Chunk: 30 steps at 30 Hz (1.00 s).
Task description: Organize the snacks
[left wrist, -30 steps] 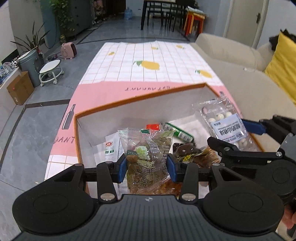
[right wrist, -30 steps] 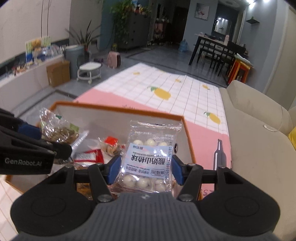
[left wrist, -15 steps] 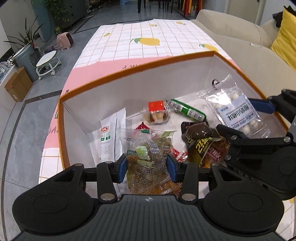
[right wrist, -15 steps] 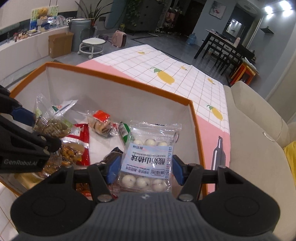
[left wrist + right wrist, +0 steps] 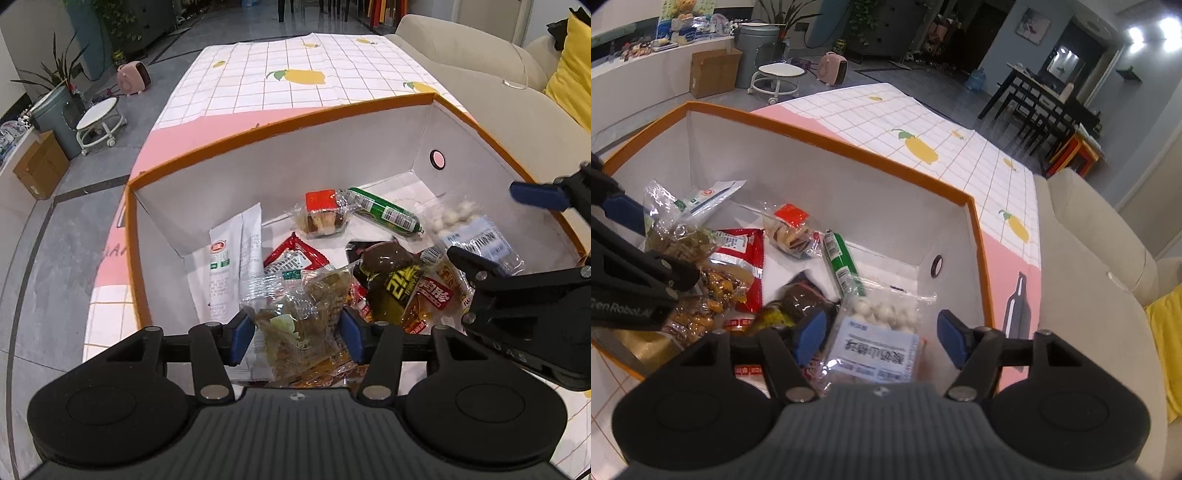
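- surface [image 5: 280, 88]: covered by cloth with white grid, lemon print and a pink band
- orange-rimmed white box [image 5: 280, 127] sits directly on it
- box holds the snack packets

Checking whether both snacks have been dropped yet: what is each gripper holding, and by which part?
Left gripper pinches the clear brown-snack packet by its lower side edges. Right gripper is open; the white-ball packet lies loose.

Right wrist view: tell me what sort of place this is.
Probably a home living room: a beige fabric sofa, a dark dining table with chairs, and a lemon-print chequered tablecloth.
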Each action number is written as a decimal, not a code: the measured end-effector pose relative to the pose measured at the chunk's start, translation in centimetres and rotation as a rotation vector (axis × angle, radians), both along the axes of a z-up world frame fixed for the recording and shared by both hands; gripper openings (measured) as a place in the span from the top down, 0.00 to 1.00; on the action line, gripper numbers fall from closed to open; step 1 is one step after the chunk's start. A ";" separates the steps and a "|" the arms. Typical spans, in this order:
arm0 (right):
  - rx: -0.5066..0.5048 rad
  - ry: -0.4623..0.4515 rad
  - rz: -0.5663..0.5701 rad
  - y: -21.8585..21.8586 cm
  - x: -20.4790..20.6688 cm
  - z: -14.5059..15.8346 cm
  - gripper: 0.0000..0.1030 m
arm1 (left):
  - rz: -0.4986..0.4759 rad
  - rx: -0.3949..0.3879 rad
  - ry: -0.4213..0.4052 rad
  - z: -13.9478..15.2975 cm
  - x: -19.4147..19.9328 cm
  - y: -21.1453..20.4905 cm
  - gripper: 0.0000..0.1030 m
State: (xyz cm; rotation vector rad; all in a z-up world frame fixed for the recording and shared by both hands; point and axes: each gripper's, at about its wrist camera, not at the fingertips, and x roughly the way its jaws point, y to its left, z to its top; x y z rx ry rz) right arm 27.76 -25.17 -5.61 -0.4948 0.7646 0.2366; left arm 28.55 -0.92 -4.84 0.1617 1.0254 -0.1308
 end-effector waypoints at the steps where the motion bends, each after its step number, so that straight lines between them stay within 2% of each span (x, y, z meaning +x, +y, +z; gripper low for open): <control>1: -0.004 -0.007 0.004 0.1 -0.1 0.2 0.29 | 0.002 0.005 -0.008 0.1 0.0 0.0 0.37; 8: 0.028 -0.046 -0.021 -0.4 -1.0 2.4 0.18 | 0.001 0.059 -0.138 2.6 -1.3 0.3 0.27; 13: 0.093 -0.053 -0.053 -1.3 -2.2 4.3 0.12 | 0.011 0.109 -0.223 5.0 -2.7 0.3 0.26; 17: 0.174 -0.071 -0.079 -2.1 -3.8 6.2 0.10 | -0.027 0.094 -0.313 6.5 -4.2 0.5 0.27; 19: 0.219 -0.082 -0.092 -2.5 -4.9 7.2 0.09 | -0.015 0.091 -0.348 7.3 -5.1 0.6 0.28; 22: 0.274 -0.095 -0.117 -3.1 -6.7 8.5 0.09 | -0.030 0.044 -0.405 8.8 -6.9 0.9 0.29; 25: 0.324 -0.111 -0.142 -3.6 -9.0 9.6 0.09 | -0.038 0.007 -0.436 10.2 -9.0 1.1 0.30; 30: 0.414 -0.131 -0.171 -4.4 -13.0 11.3 0.06 | -0.038 0.001 -0.459 12.1 -12.1 1.3 0.29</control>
